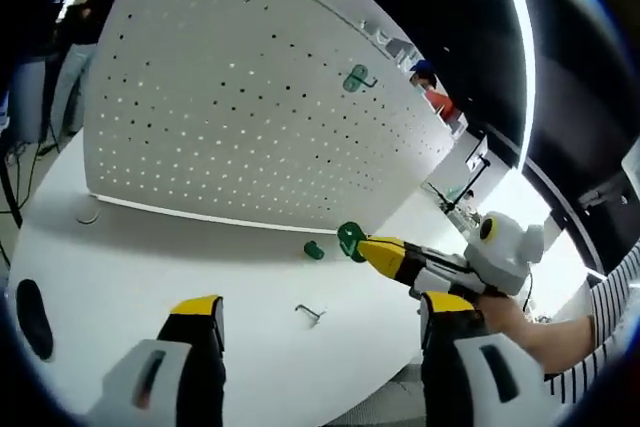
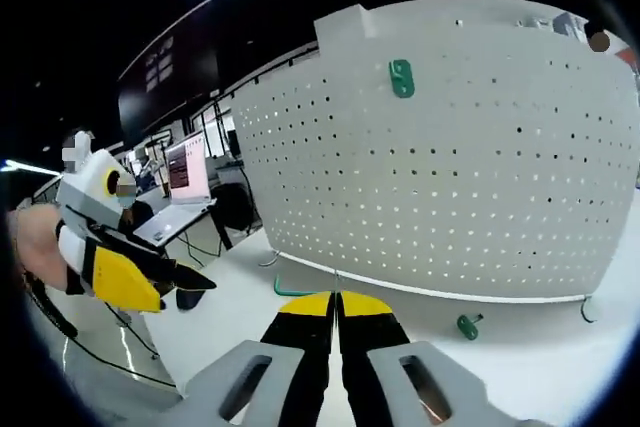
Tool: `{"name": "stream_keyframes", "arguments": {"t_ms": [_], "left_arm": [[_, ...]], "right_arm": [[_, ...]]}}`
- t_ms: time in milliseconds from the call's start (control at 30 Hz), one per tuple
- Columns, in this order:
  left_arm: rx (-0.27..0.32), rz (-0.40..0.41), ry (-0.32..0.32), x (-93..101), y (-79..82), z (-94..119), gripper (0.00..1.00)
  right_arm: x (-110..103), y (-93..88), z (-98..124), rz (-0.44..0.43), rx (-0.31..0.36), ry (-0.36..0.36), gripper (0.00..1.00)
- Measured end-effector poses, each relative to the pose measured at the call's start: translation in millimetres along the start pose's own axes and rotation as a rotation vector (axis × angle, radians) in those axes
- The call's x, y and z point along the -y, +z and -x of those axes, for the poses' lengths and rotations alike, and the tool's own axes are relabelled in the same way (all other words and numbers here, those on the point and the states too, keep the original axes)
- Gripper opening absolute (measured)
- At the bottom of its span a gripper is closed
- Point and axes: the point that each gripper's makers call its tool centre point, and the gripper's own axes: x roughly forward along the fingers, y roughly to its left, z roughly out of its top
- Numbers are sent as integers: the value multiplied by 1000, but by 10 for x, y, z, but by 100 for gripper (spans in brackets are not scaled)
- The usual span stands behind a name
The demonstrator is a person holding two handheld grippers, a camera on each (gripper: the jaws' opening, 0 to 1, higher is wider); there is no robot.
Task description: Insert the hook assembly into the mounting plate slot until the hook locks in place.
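A white pegboard stands upright on the white table. A green mount with a hook is fixed high on it, seen too as the green mount. My right gripper comes in from the right, shut on a green plastic piece just above the table. A small green peg lies beside it, the same green peg. A bent metal hook lies between the open jaws of my left gripper. My right gripper has its jaws together; a green edge peeks out on their left.
A dark oval object lies at the table's left edge. A small ring sits at the pegboard's foot. My left gripper shows at the left. Desks with monitors and people are behind the table.
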Motion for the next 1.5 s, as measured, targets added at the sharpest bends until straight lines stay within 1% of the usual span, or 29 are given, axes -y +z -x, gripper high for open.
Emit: {"name": "stream_keyframes", "arguments": {"t_ms": [67,200,333,400,467,533,600,667,767,800,867,933,967,1067,1200,1267,1367,1433,1500], "left_arm": [[-6,16,-19,60,-2,-33,80],[-14,21,-43,166,4,-99,78],[-24,27,-66,227,-9,-160,72],[-34,31,-80,245,-33,-199,67],[-44,37,-105,282,-60,-232,64],[-45,89,-135,337,-74,-271,61],[-30,127,-159,374,-51,-297,57],[-29,150,-173,402,-46,-314,52],[-39,146,-183,426,-55,-339,47],[-35,140,-187,431,-51,-340,48],[-24,156,-203,451,-38,-351,48],[-22,171,-212,472,-43,-351,43],[-22,172,-213,469,-45,-353,39],[-21,173,-221,472,-51,-347,31],[-25,190,-235,494,-66,-338,25],[-26,207,-241,504,-77,-331,22],[-7,265,-256,491,-49,-321,16],[8,291,-268,488,-25,-311,13],[4,308,-273,486,-37,-305,12]], "right_arm": [[-38,-20,72,-32,7,4,0],[-123,-67,153,-65,13,13,0],[-209,-113,201,-74,13,21,0],[-230,-113,230,-84,16,22,0],[-237,-107,253,-87,21,19,0],[-236,-96,283,-96,27,13,0],[-225,-76,316,-104,36,6,0],[-218,-60,337,-104,42,-1,0],[-214,-36,356,-111,52,-7,0],[-216,-27,365,-109,56,-10,0],[-220,-28,369,-108,59,-13,0],[-227,-39,371,-116,59,-15,0],[-237,-47,372,-117,58,-14,0],[-244,-56,375,-115,55,-14,0],[-248,-46,370,-113,60,-15,0],[-252,-41,366,-115,62,-15,0],[-278,-33,366,-111,65,-9,0],[-292,-25,372,-108,67,-7,0],[-295,-26,372,-107,68,-6,0]]}}
